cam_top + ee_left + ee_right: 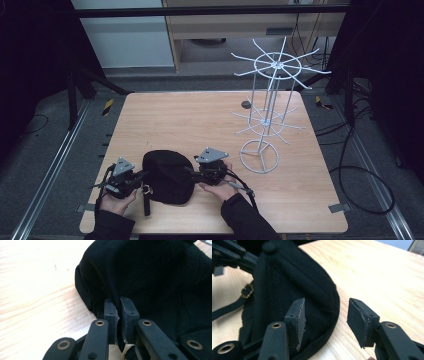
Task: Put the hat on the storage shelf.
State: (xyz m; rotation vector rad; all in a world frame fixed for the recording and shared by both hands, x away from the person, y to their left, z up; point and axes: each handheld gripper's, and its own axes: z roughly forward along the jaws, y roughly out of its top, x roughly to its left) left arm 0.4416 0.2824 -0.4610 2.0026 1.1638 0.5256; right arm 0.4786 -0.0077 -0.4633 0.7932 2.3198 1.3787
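Evidently the black cap (167, 176) is lying at the near edge of the table (200, 120), between the two hands. It looks light and soft, its cloth crown folding easily, so it is likely sagging wherever it is lifted; the stiffer brim edge should give the firmer hold. The left hand-held gripper (119, 315) is clenching a fold of the cap's fabric at its left side. The right hand-held gripper (325, 320) is standing released, its jaws spread astride the brim rim (332, 312), pinching nothing. A wire rack (272, 100) is waiting at the far right.
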